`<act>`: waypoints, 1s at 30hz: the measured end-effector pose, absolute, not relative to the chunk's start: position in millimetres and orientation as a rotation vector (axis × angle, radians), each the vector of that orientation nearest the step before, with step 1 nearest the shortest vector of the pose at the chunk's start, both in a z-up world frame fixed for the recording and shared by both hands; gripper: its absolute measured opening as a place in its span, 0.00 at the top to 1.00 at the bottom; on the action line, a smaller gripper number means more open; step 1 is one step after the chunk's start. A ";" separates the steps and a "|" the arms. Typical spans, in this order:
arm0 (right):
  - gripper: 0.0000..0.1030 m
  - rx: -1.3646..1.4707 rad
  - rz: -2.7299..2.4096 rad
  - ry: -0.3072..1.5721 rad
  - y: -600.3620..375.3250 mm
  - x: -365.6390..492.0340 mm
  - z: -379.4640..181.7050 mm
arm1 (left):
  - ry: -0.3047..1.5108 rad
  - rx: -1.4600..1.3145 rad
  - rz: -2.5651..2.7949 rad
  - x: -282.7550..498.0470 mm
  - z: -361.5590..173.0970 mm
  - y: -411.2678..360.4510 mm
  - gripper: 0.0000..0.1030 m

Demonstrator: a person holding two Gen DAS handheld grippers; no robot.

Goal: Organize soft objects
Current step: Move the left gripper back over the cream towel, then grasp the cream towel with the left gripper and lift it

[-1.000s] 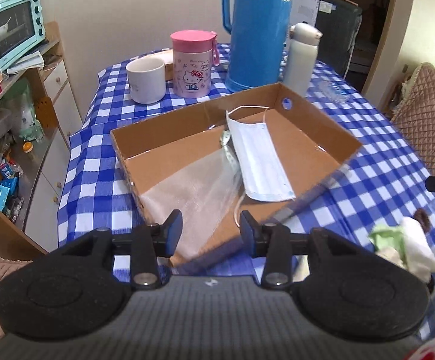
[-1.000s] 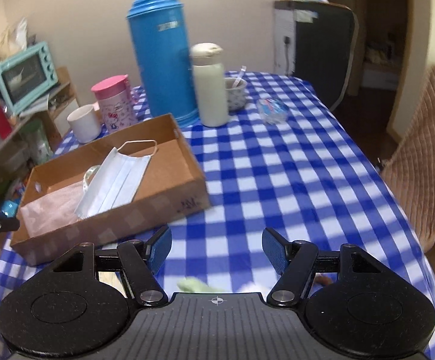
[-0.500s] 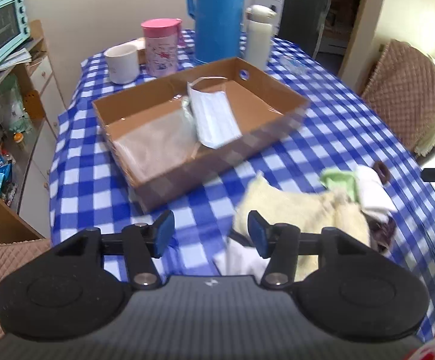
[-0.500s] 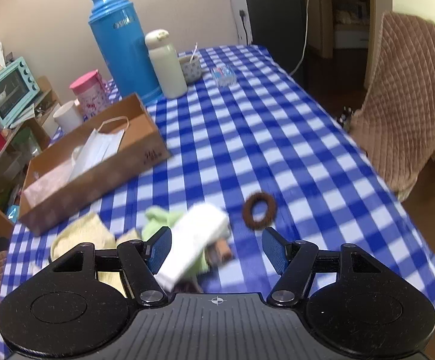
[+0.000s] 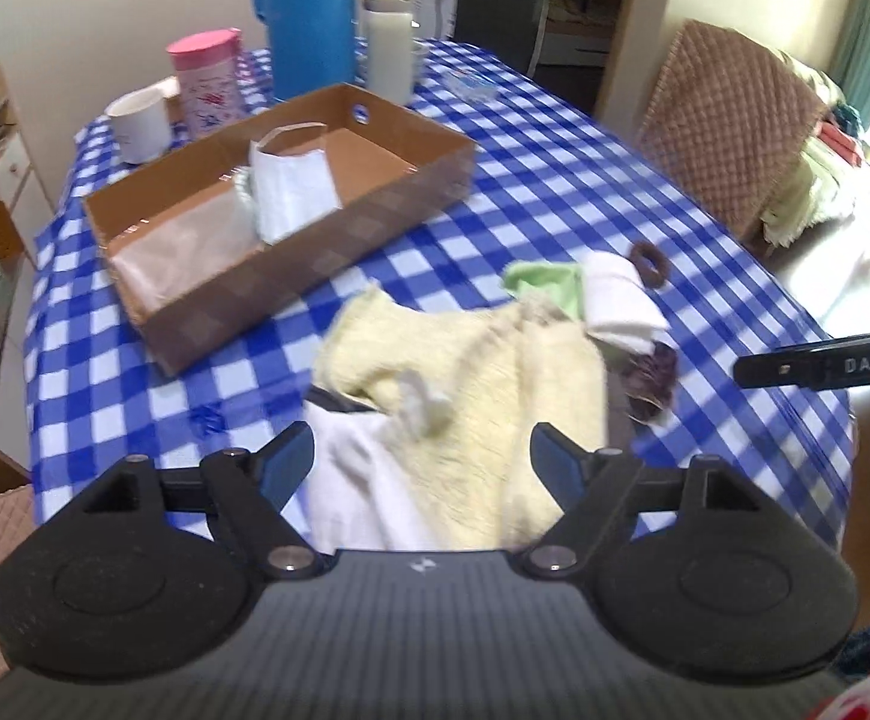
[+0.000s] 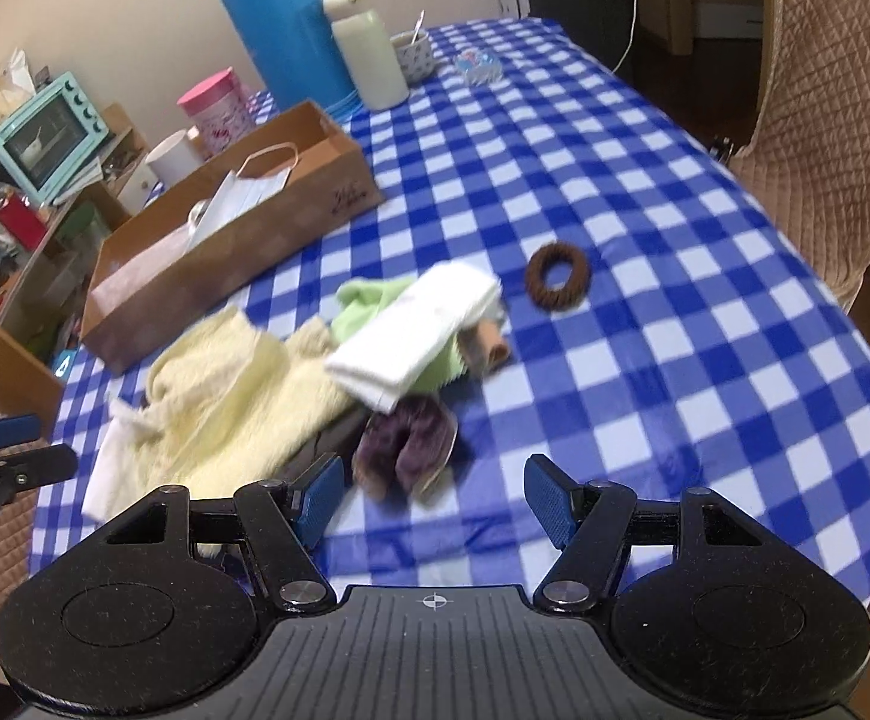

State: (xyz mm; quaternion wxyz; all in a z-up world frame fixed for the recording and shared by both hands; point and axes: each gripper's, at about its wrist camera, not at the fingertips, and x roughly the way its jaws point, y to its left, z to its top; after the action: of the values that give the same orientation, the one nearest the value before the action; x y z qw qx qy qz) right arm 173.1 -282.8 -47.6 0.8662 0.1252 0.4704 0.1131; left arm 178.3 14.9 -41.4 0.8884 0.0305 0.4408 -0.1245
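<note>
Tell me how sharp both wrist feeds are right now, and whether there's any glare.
Left wrist view: motion-smeared, the yellow towel and cardboard box soft-edged; bright window washout at the right edge. Right wrist view: slightly clearer, the brown ring readable, the folded white cloth blurred. Both bend toward the corners.

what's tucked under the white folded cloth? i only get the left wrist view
Observer: A tan sock-like piece pokes out from under the white folded cloth, on its right side.
Operator: and the other hand, holding anything
Observer: No, the right gripper is open, with nothing between its fingers.
Operator: anything hidden at the far end
Observer: A small cup with a spoon in it stands just right of the white bottle.
</note>
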 end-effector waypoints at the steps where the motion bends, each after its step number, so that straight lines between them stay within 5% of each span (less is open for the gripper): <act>1: 0.35 0.263 0.240 0.990 -282.0 171.0 -48.8 | 0.920 0.063 -0.269 177.1 -42.9 11.1 0.25; 16: 0.35 0.280 0.243 1.027 -281.0 151.7 -61.8 | 0.940 0.236 -0.398 168.5 -76.6 -52.7 0.29; 30: 0.35 0.298 0.218 1.054 -288.2 150.0 -72.1 | 0.979 0.362 -0.408 182.6 -108.4 -66.9 0.49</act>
State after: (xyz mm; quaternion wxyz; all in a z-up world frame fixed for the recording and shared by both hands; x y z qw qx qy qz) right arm 150.0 -288.2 -72.1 0.8481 0.1416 0.5000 0.1032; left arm 182.6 -66.9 -108.4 0.8470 0.1715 0.4644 -0.1936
